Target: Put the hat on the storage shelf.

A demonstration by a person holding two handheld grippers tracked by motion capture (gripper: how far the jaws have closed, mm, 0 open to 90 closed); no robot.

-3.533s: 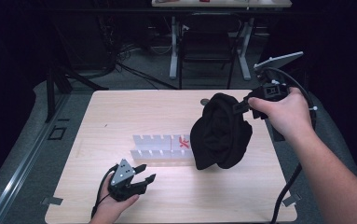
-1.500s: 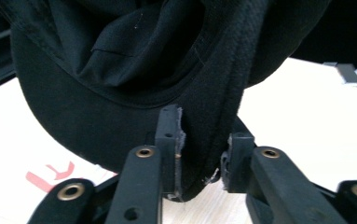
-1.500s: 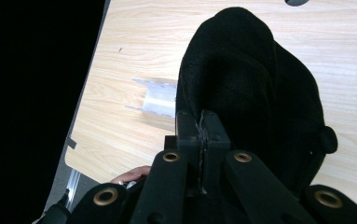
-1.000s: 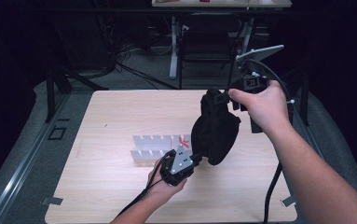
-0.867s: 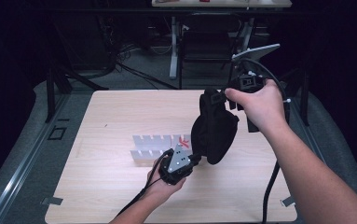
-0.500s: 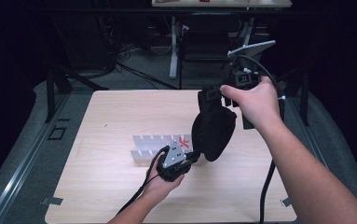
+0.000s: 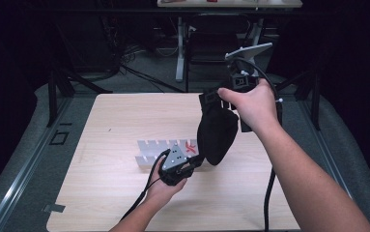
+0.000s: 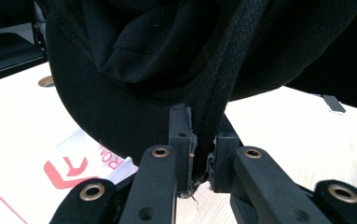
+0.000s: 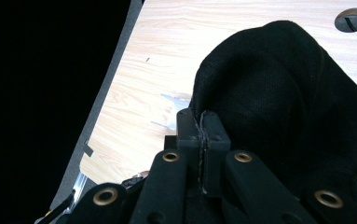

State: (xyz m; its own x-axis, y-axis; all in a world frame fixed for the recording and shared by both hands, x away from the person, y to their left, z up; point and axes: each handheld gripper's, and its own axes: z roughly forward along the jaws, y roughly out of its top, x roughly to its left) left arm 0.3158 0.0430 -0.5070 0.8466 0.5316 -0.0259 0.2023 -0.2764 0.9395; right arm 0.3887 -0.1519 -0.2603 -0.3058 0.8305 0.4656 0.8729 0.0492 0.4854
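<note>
A black cap (image 7: pixel 216 130) hangs above the middle of the wooden table (image 7: pixel 115 121), held at both ends. My right gripper (image 7: pixel 211 98) is up high and is shut on the cap's top edge; in the right gripper view its jaws (image 9: pixel 199 126) pinch a fold of the cap (image 9: pixel 278 93). Lower down, my left gripper (image 7: pixel 198 161) is shut on the cap's bottom edge. In the left gripper view its jaws (image 8: pixel 199 140) clamp a thick seam of the cap (image 8: pixel 134 56), whose brim curves at the left.
A white slotted rack (image 7: pixel 153 147) with a red mark lies on the table just behind my left hand, under the cap. A round cable hole (image 9: pixel 352 19) sits in the table's far part. Desk legs and cables stand beyond the far edge.
The left gripper came in from the near left of the table and took the cap's lower edge. Over the last second the right hand carried the cap slightly left.
</note>
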